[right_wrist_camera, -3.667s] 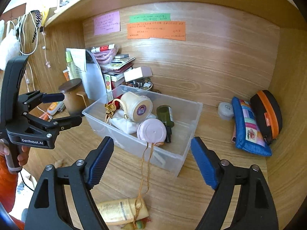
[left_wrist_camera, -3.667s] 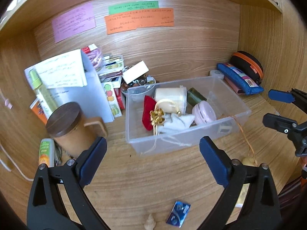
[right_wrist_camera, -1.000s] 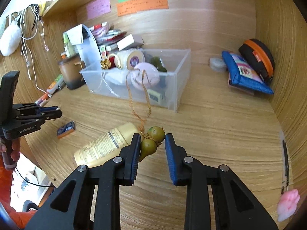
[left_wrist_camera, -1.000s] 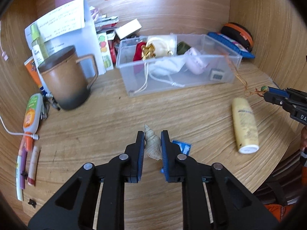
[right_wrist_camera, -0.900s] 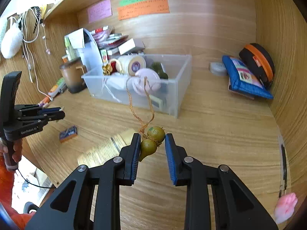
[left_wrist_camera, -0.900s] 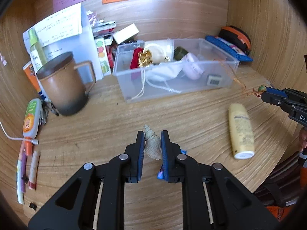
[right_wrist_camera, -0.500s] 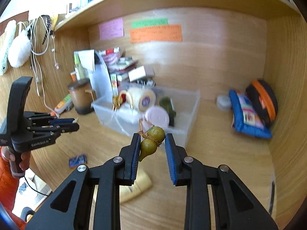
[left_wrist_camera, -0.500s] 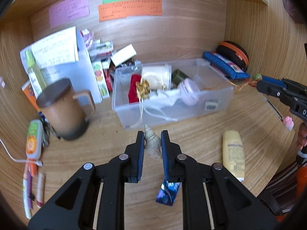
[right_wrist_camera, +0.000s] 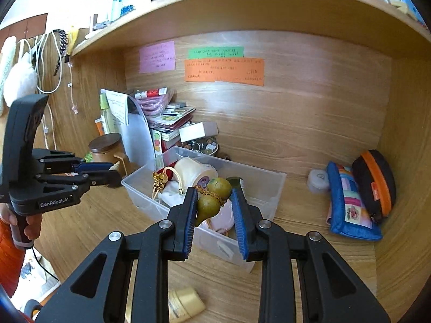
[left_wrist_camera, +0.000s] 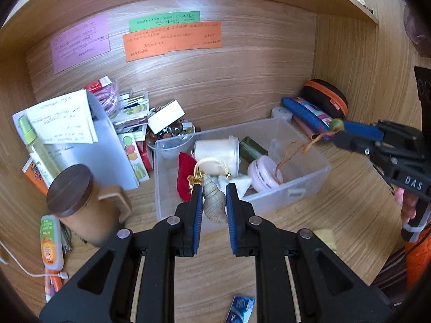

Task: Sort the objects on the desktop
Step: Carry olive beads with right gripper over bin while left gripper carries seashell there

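Pinching a spiral seashell [left_wrist_camera: 214, 203] between its blue pads, the left gripper [left_wrist_camera: 213, 202] is hanging over the near wall of the clear plastic bin [left_wrist_camera: 309, 173], its jaws clenched on the shell's sides. Gripping a small green gourd charm [right_wrist_camera: 212, 197] the same way, the right gripper [right_wrist_camera: 214, 207] is holding above the bin's near right part, the charm's orange cord [left_wrist_camera: 299, 149] trailing down inside toward the pink round case [left_wrist_camera: 262, 173].

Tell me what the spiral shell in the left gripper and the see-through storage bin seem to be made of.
Spiral shell: looks like real seashell, matte beige with ridged whorls, though resin is possible. See-through storage bin: clear, slightly frosted plastic; its contents show through the walls.
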A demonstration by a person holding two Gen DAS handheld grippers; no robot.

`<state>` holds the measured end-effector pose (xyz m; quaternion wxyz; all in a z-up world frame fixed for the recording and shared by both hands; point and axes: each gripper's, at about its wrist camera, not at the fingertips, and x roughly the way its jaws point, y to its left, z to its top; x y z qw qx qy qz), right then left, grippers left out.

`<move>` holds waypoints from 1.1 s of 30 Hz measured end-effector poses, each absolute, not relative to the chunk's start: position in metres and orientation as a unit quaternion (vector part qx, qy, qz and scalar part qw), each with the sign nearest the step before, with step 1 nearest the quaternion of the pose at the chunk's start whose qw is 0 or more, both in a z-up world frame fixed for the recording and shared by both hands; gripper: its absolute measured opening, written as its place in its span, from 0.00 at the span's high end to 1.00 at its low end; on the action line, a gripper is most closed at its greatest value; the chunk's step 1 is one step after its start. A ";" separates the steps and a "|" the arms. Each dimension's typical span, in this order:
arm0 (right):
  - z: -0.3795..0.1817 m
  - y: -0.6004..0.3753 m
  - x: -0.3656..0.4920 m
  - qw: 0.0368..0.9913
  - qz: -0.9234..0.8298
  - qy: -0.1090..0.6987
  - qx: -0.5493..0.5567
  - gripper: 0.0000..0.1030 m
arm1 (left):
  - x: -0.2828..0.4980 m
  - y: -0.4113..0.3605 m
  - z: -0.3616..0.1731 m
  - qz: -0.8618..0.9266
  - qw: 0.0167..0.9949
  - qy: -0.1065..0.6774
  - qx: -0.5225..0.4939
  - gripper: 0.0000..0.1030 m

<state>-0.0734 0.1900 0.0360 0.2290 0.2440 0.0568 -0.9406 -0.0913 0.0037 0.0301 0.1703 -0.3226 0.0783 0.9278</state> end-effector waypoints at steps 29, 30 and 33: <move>-0.018 0.189 -0.149 0.249 -0.914 0.030 0.318 0.77 | -0.169 0.045 -0.010 0.898 0.227 0.065 -0.371 0.84; -0.020 0.188 -0.150 0.250 -0.913 0.031 0.320 0.77 | -0.170 0.046 -0.012 0.897 0.229 0.066 -0.372 0.84; -0.026 0.185 -0.153 0.254 -0.910 0.033 0.327 0.77 | -0.174 0.050 -0.017 0.894 0.235 0.072 -0.374 0.84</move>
